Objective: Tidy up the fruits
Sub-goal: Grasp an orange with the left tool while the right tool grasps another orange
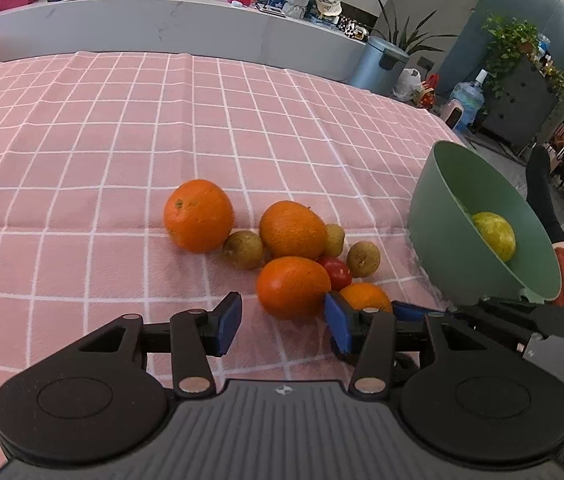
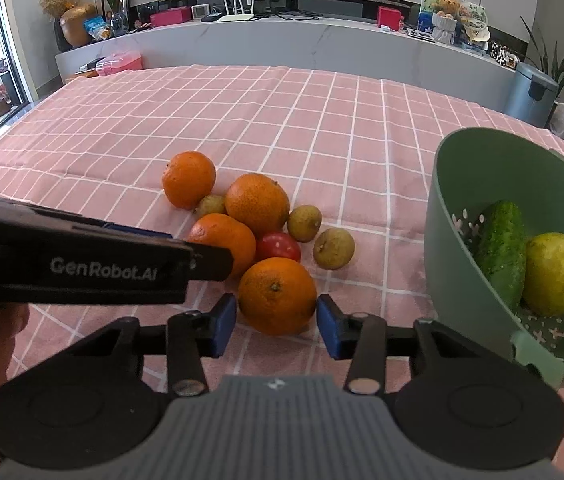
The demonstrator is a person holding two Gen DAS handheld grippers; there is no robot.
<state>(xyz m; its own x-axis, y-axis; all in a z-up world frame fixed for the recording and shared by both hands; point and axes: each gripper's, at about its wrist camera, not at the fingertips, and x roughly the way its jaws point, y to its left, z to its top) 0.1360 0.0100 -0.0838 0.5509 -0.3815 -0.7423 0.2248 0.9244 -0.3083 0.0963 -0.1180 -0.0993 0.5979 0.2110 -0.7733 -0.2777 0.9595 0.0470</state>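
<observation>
1. Between our right gripper's (image 2: 276, 322) blue pads sits the nearest orange (image 2: 277, 295), each pad at or just off its side; we cannot tell whether they grip it.
2. Our left gripper (image 1: 282, 322) stands released, another orange (image 1: 293, 286) just beyond its fingertips.
3. Right of both fingers, the green colander (image 2: 466, 216) holds a cucumber (image 2: 500, 254) and a lemon (image 2: 558, 274).

A: The tabletop (image 2: 322, 120) wears a soft matt cloth, pink with white lines — a little creased.
B: And the bowl (image 2: 442, 216)?
A: Smooth matt green plastic. The oranges (image 2: 277, 296) have dimpled, slightly shiny peel; the cucumber (image 2: 502, 248) is bumpy.
B: The tongs (image 2: 276, 322)?
A: Matt black plastic, blue rubbery pads (image 2: 223, 320) — small metal rivets.
</observation>
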